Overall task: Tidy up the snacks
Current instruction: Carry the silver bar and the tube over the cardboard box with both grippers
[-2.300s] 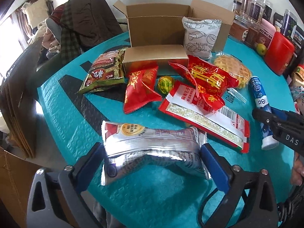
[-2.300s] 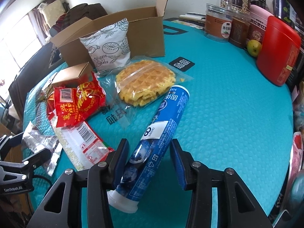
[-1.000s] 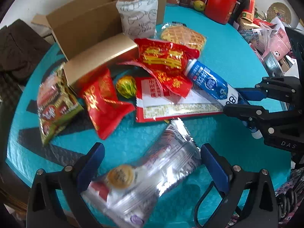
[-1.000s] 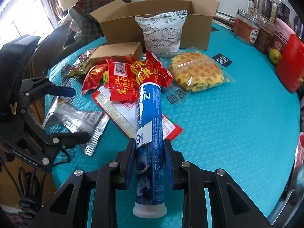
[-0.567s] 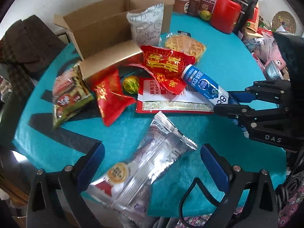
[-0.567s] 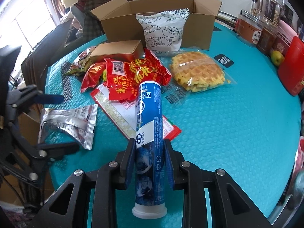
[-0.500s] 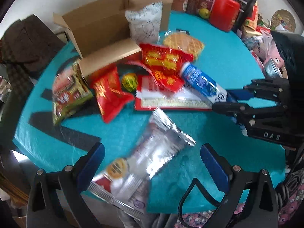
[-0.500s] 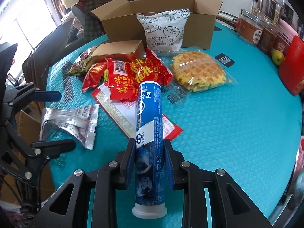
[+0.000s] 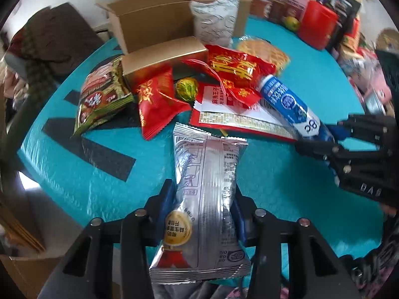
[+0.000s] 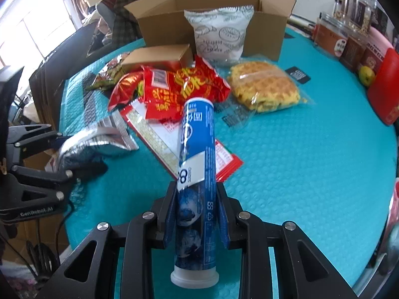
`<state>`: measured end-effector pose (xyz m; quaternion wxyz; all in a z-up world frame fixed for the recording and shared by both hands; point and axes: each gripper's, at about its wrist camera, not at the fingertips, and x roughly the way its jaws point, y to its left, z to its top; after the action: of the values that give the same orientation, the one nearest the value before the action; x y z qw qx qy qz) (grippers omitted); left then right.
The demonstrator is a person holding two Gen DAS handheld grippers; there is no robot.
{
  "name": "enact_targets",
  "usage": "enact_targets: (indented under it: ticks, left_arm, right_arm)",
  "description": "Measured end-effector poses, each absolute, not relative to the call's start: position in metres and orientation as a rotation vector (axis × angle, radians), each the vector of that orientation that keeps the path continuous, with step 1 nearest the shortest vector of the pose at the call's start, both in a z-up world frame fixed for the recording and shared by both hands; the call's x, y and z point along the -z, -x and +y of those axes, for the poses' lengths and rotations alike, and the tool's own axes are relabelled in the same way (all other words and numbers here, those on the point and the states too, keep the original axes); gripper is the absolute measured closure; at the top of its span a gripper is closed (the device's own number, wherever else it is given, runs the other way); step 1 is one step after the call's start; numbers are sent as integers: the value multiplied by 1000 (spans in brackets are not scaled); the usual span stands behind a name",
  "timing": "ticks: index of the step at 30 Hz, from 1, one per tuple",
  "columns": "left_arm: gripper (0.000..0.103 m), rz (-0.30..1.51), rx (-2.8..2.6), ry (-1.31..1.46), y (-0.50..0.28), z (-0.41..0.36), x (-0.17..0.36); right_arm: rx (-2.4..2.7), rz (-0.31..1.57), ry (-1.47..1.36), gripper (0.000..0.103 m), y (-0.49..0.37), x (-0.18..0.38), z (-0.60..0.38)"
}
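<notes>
Our left tongs (image 9: 202, 209) were closing on the crinkly silver foil snack packet (image 9: 207, 199), lifted off the teal surface (image 9: 286, 186); our right tongs (image 10: 197, 214) clamped the blue cylindrical tube (image 10: 197, 154). We judged the slick foil could slip before reaching the open cardboard box (image 10: 199, 17).

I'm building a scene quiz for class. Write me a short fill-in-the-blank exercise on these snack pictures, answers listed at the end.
1. The right tongs are shut on a blue ____.
2. The pack between the closing left tongs has a wrapper of ____ colour.
3. The white pastry bag leans against the open ____ box.
4. The waffle lies sealed in ____ plastic.

Missing words: tube; silver; cardboard; clear
</notes>
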<state>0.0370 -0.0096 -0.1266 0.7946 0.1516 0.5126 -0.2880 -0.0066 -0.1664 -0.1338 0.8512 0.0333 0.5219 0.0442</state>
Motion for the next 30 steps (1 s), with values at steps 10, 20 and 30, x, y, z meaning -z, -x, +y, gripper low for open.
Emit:
enact_targets:
  ticks: [10, 20, 30]
  left_arm:
    - [60, 1126, 559, -242, -16, -21, 128]
    - [55, 1043, 490, -242, -14, -31, 133]
    - [61, 1022, 465, -145, -9, -18, 123]
  right_arm:
    - [-124, 1086, 27, 75, 13, 135, -162]
    - [-131, 1062, 86, 69, 9, 138, -155]
    - [-122, 1023, 36, 75, 17, 129, -166]
